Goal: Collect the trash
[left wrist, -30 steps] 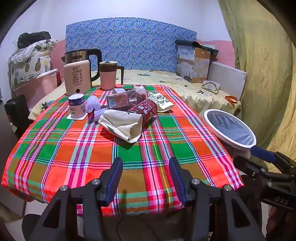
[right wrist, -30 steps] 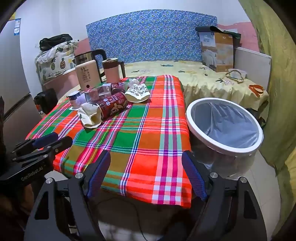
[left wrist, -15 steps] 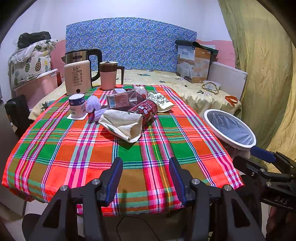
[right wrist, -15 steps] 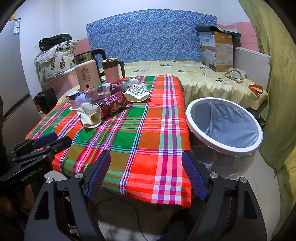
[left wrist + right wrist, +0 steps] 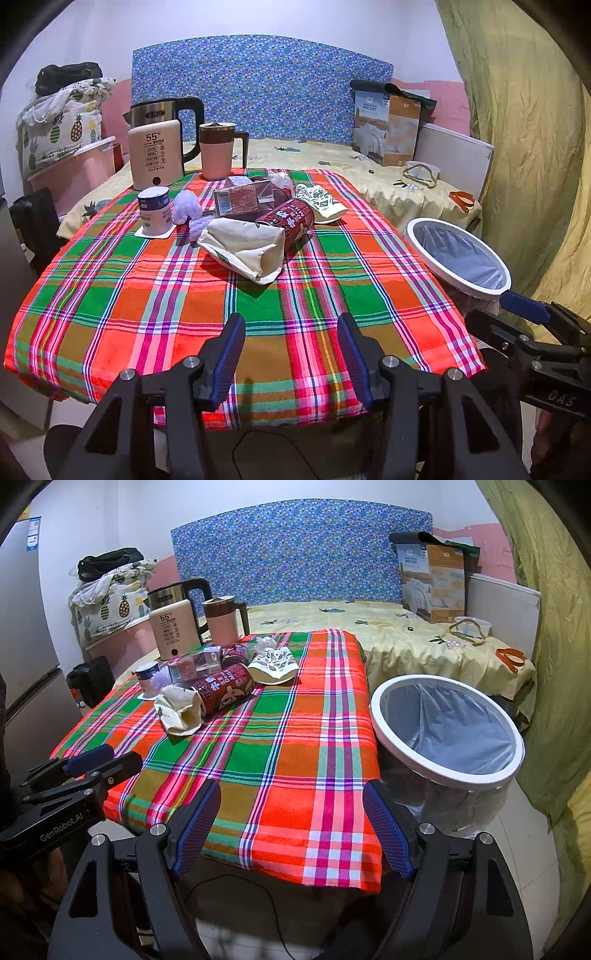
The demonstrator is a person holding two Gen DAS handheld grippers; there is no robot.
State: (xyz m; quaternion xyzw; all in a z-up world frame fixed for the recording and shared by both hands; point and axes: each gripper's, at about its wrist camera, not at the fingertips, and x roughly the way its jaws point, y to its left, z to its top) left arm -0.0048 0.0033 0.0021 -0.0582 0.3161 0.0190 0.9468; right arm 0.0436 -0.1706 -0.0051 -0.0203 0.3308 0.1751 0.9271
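Trash lies in a cluster at the far side of the plaid table (image 5: 147,302): a crumpled beige paper bag (image 5: 245,249) (image 5: 179,710), a red can on its side (image 5: 290,223) (image 5: 223,688), a white patterned wrapper (image 5: 321,203) (image 5: 275,664), a small carton (image 5: 236,199) and purple crumpled pieces (image 5: 186,210). A white-rimmed bin with a grey liner (image 5: 447,729) (image 5: 458,256) stands right of the table. My left gripper (image 5: 291,354) is open and empty at the table's near edge. My right gripper (image 5: 291,830) is open and empty, near the front right corner beside the bin.
A kettle (image 5: 162,151), a pink jug (image 5: 218,151) and a white tub on a coaster (image 5: 155,210) stand at the table's far left. A bed (image 5: 406,635) with a box lies behind. A yellow curtain (image 5: 524,129) hangs on the right.
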